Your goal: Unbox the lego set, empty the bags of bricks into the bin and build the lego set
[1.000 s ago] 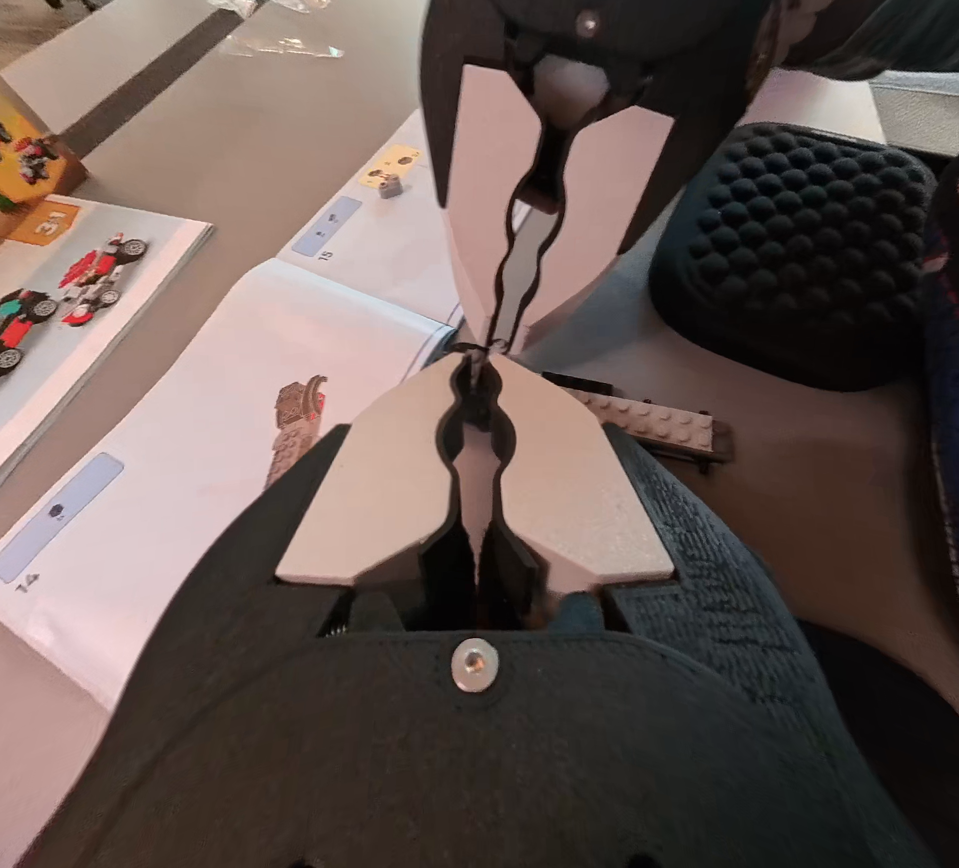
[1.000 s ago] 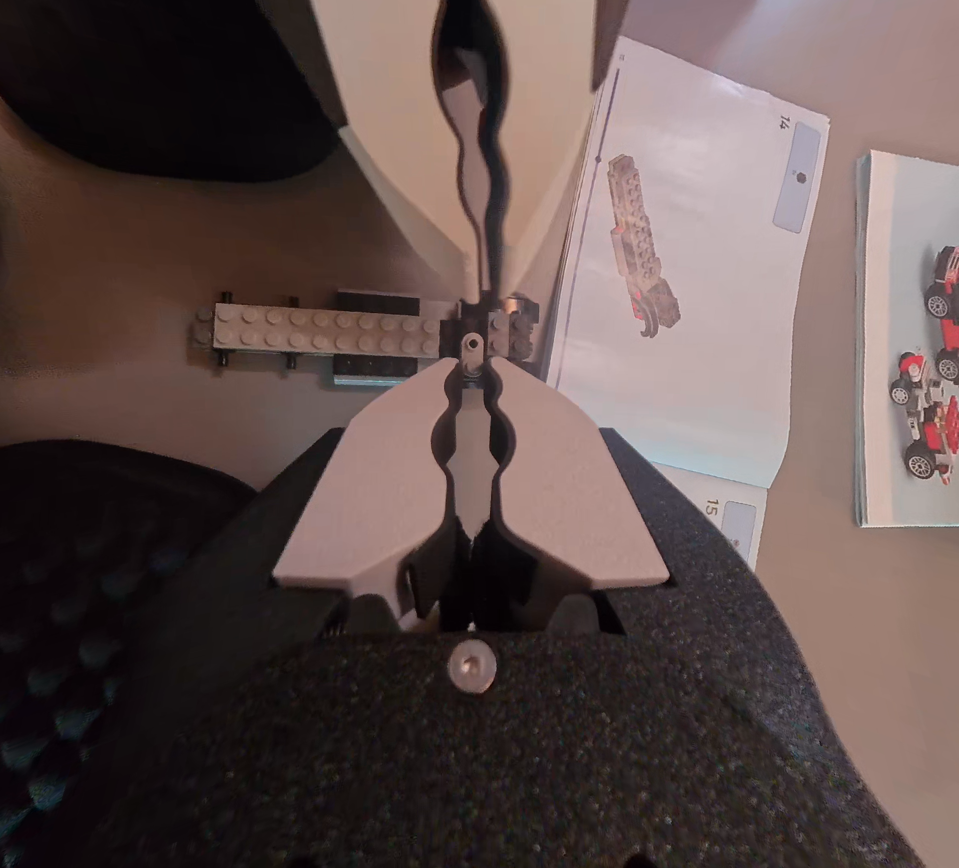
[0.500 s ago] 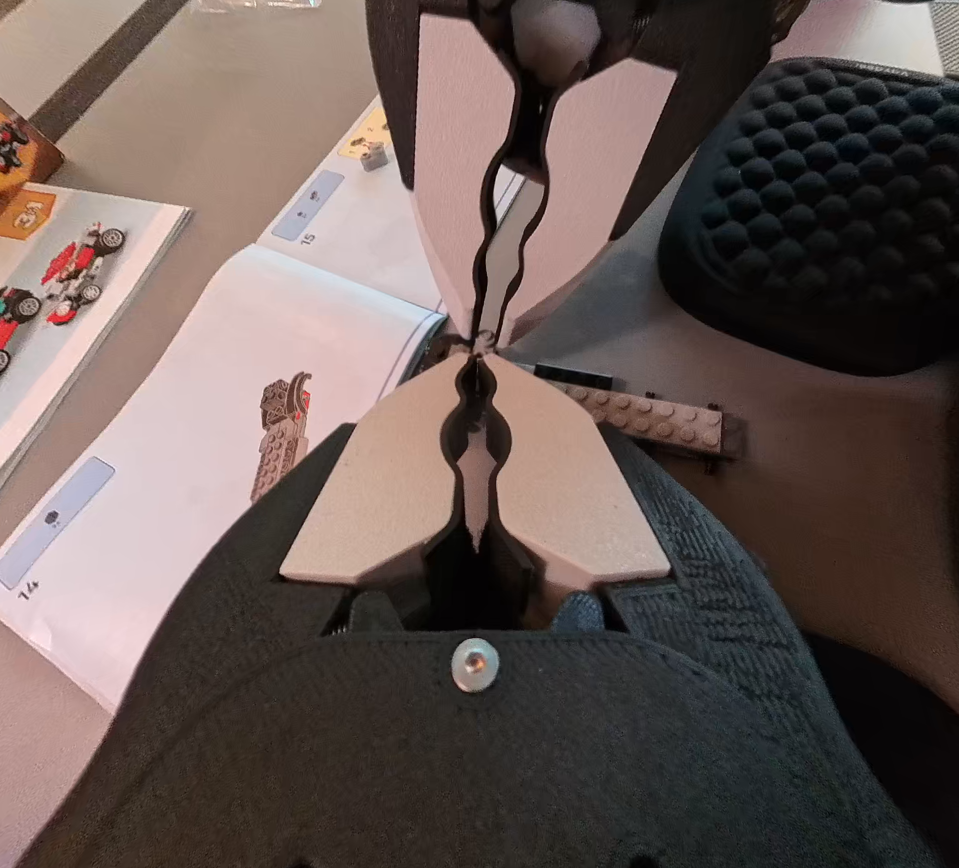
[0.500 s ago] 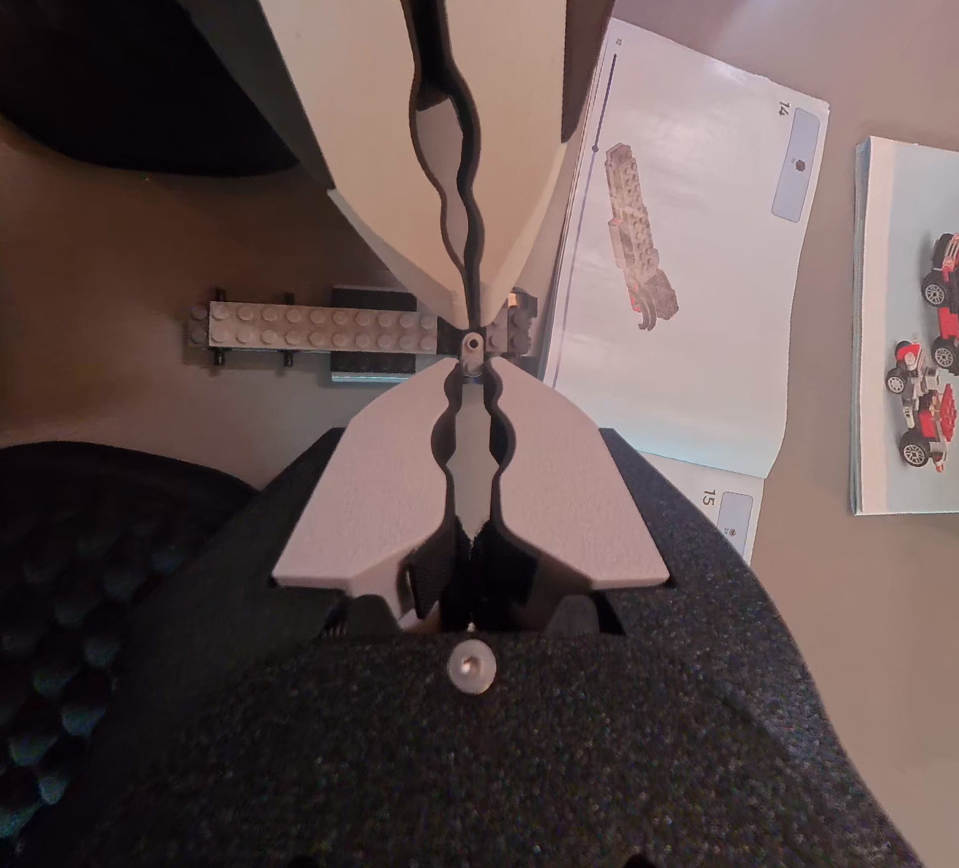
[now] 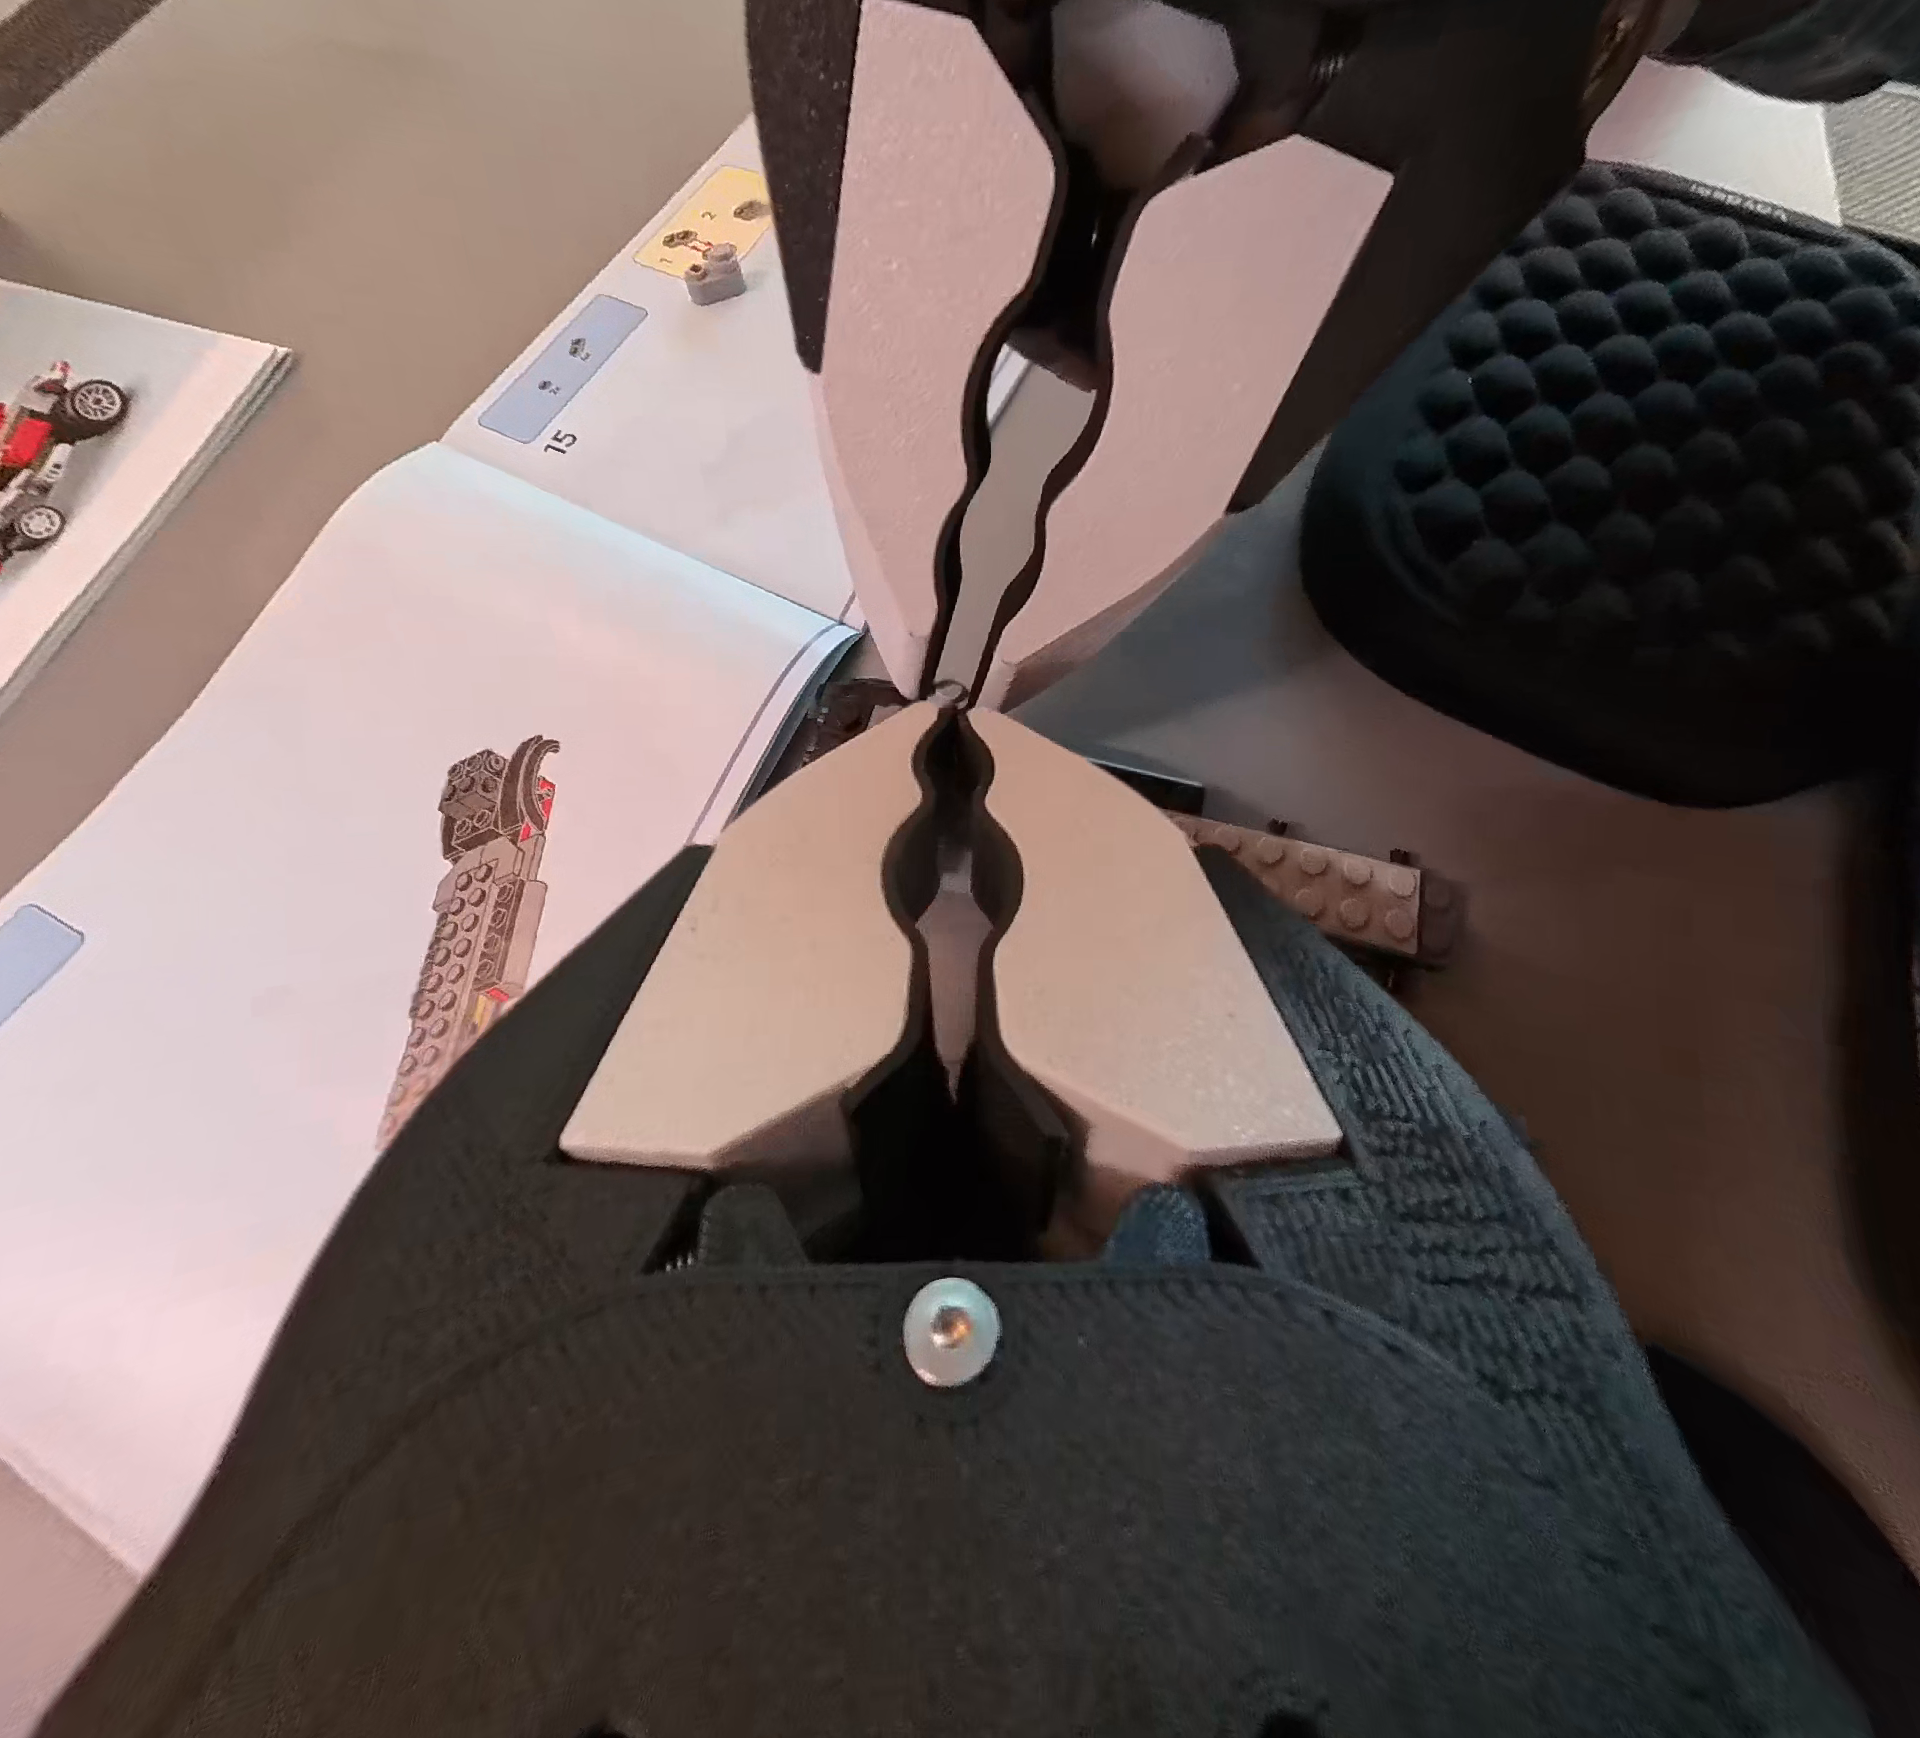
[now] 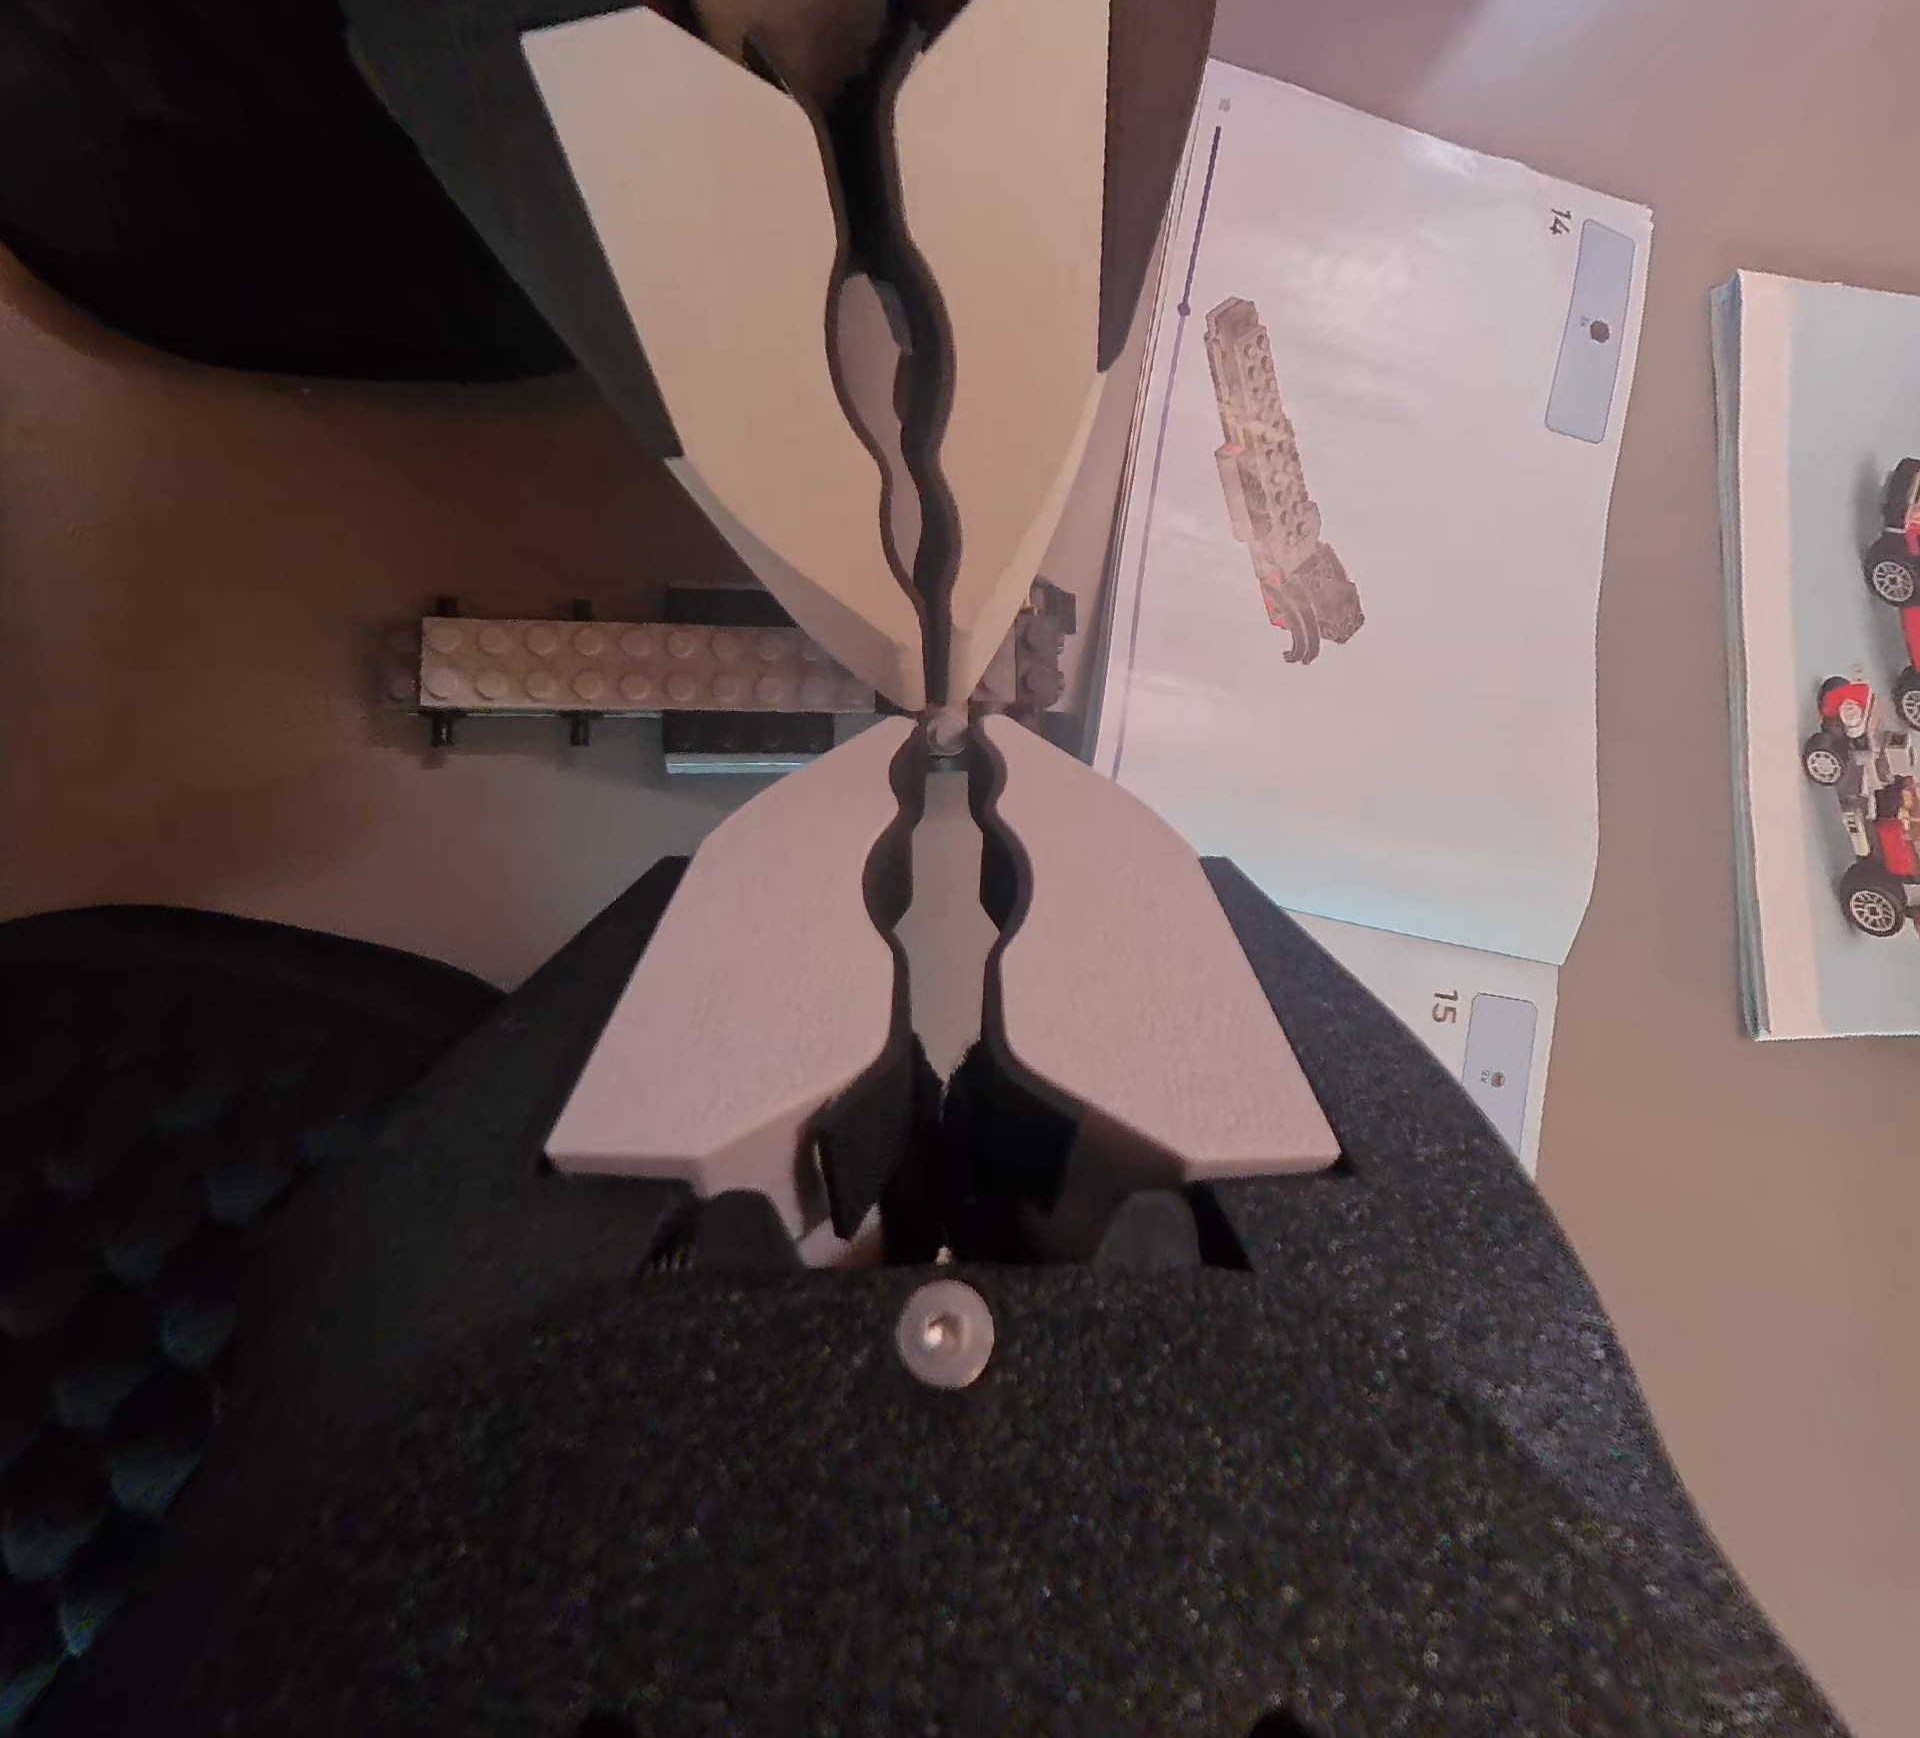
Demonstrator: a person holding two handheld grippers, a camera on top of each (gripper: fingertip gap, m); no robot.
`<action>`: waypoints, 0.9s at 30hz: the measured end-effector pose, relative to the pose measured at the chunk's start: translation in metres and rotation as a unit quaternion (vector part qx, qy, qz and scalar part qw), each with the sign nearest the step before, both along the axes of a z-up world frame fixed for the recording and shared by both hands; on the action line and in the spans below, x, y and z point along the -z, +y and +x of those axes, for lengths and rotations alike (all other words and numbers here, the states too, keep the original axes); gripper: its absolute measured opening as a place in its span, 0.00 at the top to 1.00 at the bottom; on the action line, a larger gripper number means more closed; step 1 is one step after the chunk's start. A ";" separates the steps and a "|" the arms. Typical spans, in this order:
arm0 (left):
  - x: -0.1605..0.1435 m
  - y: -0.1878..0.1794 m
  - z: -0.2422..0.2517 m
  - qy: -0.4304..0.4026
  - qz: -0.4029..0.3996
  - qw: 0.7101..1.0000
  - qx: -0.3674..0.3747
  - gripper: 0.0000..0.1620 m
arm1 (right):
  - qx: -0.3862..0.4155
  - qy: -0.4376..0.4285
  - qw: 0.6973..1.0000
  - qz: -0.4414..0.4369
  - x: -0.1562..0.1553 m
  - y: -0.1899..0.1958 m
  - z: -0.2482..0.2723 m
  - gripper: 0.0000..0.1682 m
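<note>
Right wrist view, tongs [image 6: 943, 738] hiding chassis [image 6: 644, 678] end

Grey studded plate [image 6: 644, 680], black dimpled cushion [image 5: 1662, 483], white-blue booklet [image 6: 1351, 545].

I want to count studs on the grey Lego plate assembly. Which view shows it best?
The right wrist view: the grey Lego plate assembly lies lengthwise, most studs visible. The left wrist view shows only its end behind the left gripper.
</note>
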State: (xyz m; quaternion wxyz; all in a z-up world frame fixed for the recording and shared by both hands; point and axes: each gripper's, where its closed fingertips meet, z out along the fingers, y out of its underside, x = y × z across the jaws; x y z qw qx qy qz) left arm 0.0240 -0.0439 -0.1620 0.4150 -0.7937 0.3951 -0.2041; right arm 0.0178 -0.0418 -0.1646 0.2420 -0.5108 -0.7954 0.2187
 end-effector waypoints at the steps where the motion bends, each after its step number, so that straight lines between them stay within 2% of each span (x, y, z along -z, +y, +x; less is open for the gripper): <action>1: 0.000 0.000 0.000 0.000 -0.004 1.000 -0.003 1.00 | 0.001 0.002 1.000 -0.002 0.000 0.000 0.000 0.96; 14: 0.001 -0.003 -0.004 -0.058 -0.048 0.997 -0.011 1.00 | 0.010 0.024 0.999 -0.026 -0.002 -0.002 -0.004 0.96; 23: -0.001 -0.004 -0.003 -0.049 -0.029 0.998 -0.001 1.00 | 0.026 0.052 0.997 -0.053 -0.003 -0.004 -0.002 0.94; 27: -0.017 -0.006 -0.006 -0.076 -0.008 0.997 0.005 0.83 | 0.033 0.071 0.995 -0.066 -0.007 -0.005 0.001 0.91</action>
